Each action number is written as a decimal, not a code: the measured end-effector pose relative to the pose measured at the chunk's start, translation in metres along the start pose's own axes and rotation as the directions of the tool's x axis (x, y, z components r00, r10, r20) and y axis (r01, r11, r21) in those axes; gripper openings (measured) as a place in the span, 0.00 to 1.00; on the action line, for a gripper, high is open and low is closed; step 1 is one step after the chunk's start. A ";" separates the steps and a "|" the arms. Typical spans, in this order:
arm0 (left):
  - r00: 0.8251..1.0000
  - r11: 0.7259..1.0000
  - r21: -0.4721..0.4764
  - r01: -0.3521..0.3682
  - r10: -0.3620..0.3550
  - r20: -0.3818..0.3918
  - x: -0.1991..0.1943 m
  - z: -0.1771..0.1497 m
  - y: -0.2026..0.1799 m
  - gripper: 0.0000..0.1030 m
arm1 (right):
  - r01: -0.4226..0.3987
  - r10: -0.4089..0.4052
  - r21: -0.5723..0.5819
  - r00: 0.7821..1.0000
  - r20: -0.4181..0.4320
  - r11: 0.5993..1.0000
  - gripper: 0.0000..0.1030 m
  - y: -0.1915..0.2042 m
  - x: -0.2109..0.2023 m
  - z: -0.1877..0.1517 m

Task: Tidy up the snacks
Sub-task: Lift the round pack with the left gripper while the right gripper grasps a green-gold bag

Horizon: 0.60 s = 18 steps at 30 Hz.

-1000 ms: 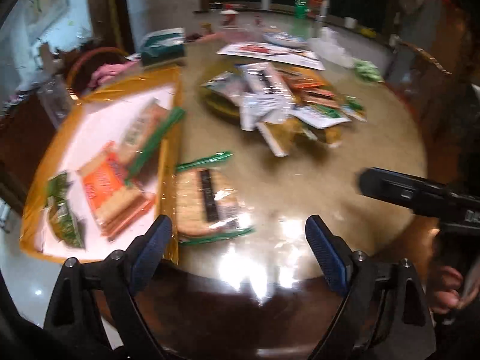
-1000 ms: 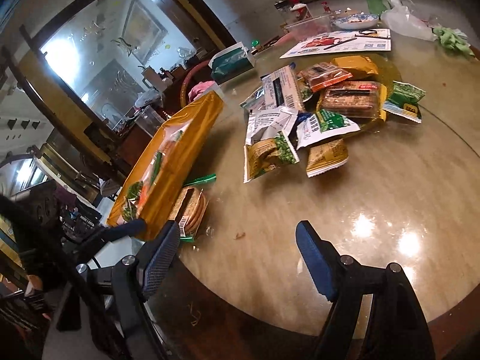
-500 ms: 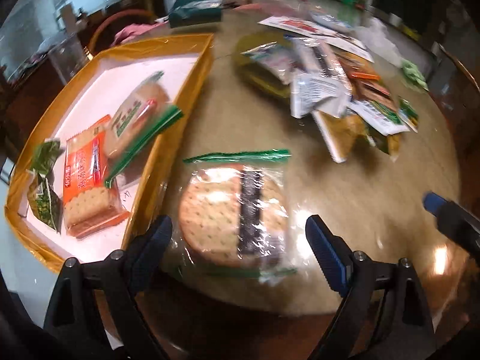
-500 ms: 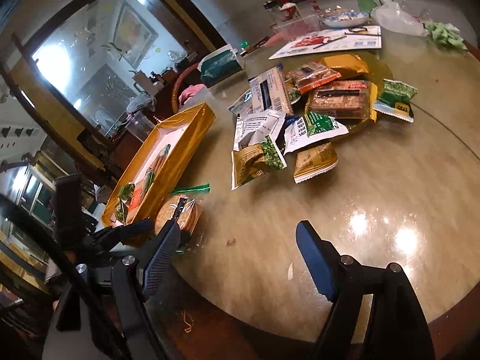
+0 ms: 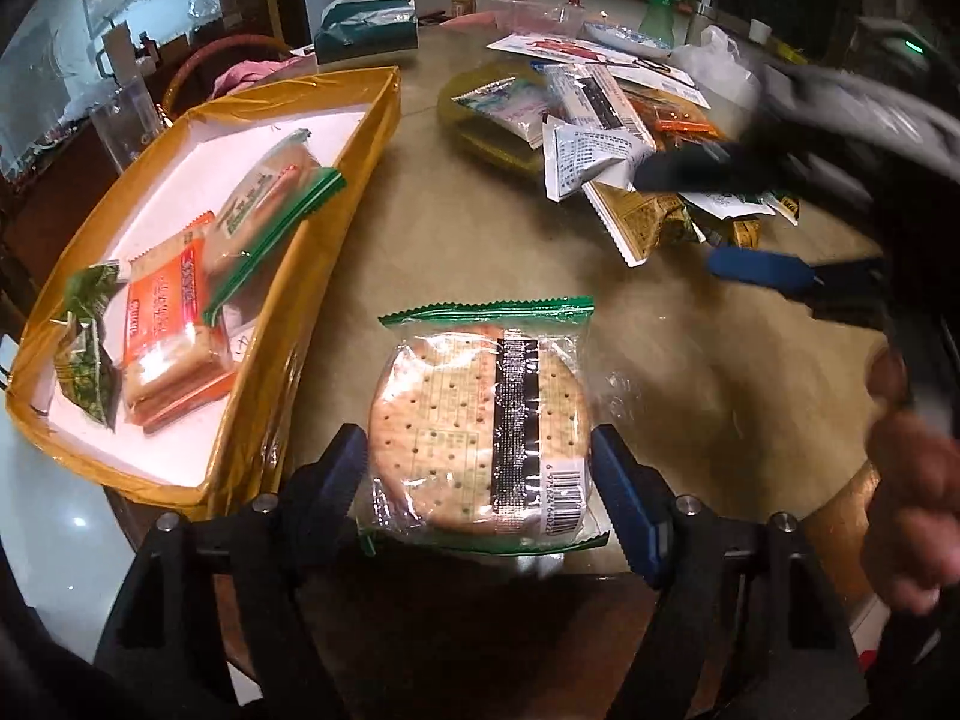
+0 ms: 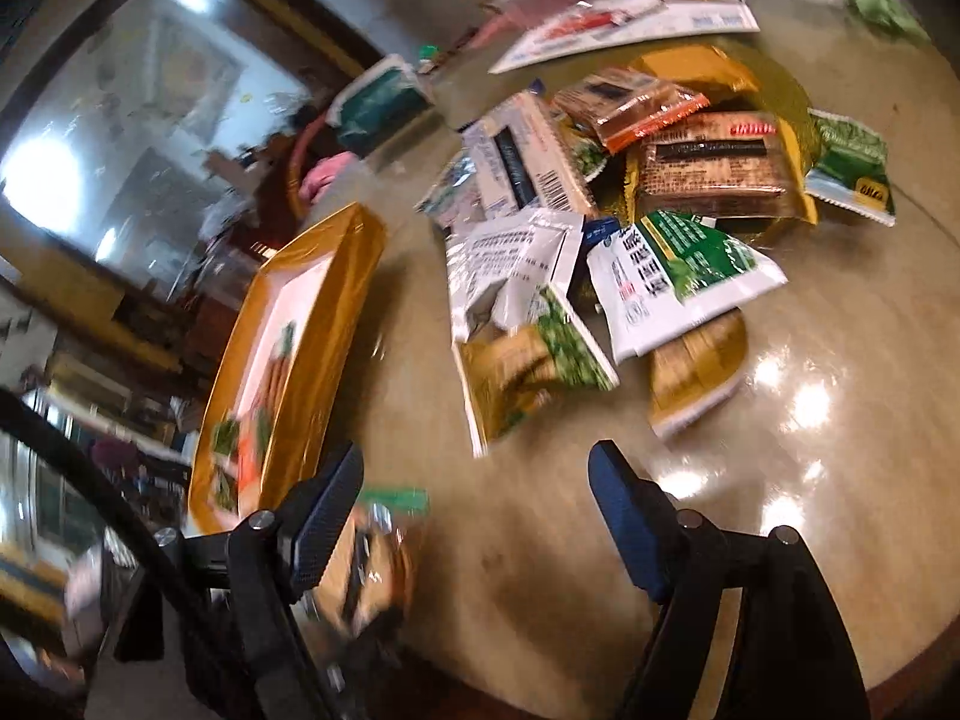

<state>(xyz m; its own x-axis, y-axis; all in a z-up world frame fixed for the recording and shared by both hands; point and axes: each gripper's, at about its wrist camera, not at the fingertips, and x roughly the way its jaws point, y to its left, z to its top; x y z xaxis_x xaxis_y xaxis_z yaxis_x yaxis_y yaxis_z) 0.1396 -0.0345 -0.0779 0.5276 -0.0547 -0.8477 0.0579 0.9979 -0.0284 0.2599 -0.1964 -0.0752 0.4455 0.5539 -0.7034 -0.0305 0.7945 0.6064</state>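
Snacks lie in two groups on the round table (image 5: 480, 276): a loose heap (image 6: 600, 222) of packets toward 1 o'clock in the left wrist view, and a few already in the yellow tray (image 5: 336, 192) at 10 o'clock. In that tray we see a green packet (image 5: 87, 336), an orange cracker pack (image 5: 165, 324) and a green-edged biscuit pack (image 5: 264, 204), the last lying partly over the orange one.

Our left tool (image 5: 480, 480) sits at 6 o'clock with a clear-wrapped round cracker pack (image 5: 480, 426) between its blue pads; both pads press the wrapper's sides, so we read it as clamped on the pack. The pack lies at the table's near edge, just beside the tray's outer wall.

Our right tool (image 6: 474, 516) has its jaws apart with nothing between them, over bare table in front of the heap. In the left wrist view it shows as a blurred dark shape (image 5: 768, 222) at 2 o'clock, near the heap. Its own view is blurred; the tray (image 6: 300, 360) lies at 9 o'clock there and the cracker pack (image 6: 372, 552) shows as a smear behind its left pad.
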 end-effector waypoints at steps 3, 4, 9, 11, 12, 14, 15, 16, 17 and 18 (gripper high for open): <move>1.000 1.000 -0.019 0.022 -0.022 -0.006 0.001 0.000 0.005 0.76 | 0.047 -0.048 0.076 0.999 0.008 0.996 0.58 -0.002 0.010 0.010; 1.000 1.000 -0.016 0.024 -0.024 -0.006 0.001 -0.001 0.005 0.76 | 0.065 -0.067 0.100 0.998 0.017 0.993 0.56 -0.004 0.013 0.013; 1.000 1.000 -0.005 0.019 -0.019 -0.004 0.001 -0.003 0.006 0.76 | 0.162 -0.163 0.081 0.986 0.015 0.984 0.27 -0.007 0.017 0.009; 1.000 1.000 -0.001 0.024 -0.024 -0.003 0.001 -0.005 0.007 0.77 | 0.167 -0.168 0.043 0.985 0.027 0.985 0.27 -0.008 0.011 0.000; 1.000 1.000 -0.002 0.028 -0.028 -0.006 0.003 -0.006 0.008 0.78 | 0.166 -0.167 0.016 0.985 0.036 0.986 0.27 -0.009 0.007 -0.006; 1.000 1.000 -0.001 0.020 -0.020 -0.008 0.004 -0.005 0.008 0.79 | 0.156 -0.154 -0.025 0.987 0.051 0.988 0.27 -0.014 -0.004 -0.022; 1.000 1.000 0.000 0.018 -0.018 -0.009 0.004 -0.005 0.007 0.79 | 0.149 -0.147 -0.037 0.988 0.051 0.988 0.27 -0.015 -0.007 -0.025; 1.000 1.000 0.003 0.015 -0.015 -0.009 0.005 -0.004 0.006 0.79 | 0.135 -0.133 -0.059 0.990 0.049 0.989 0.27 -0.017 -0.012 -0.032; 1.000 1.000 0.005 0.013 -0.013 -0.005 0.005 -0.004 0.005 0.79 | 0.122 -0.119 -0.074 0.992 0.049 0.990 0.27 -0.019 -0.016 -0.038; 1.000 1.000 0.010 0.001 -0.001 0.005 0.007 -0.004 0.004 0.78 | 0.106 -0.102 -0.095 0.993 0.053 0.990 0.27 -0.023 -0.021 -0.046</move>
<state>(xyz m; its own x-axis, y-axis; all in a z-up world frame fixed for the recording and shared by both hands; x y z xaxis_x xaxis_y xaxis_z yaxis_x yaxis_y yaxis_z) 0.1399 -0.0311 -0.0859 0.5322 -0.0561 -0.8448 0.0672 0.9975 -0.0239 0.2101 -0.2145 -0.0911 0.4934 0.4562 -0.7406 -0.0681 0.8691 0.4899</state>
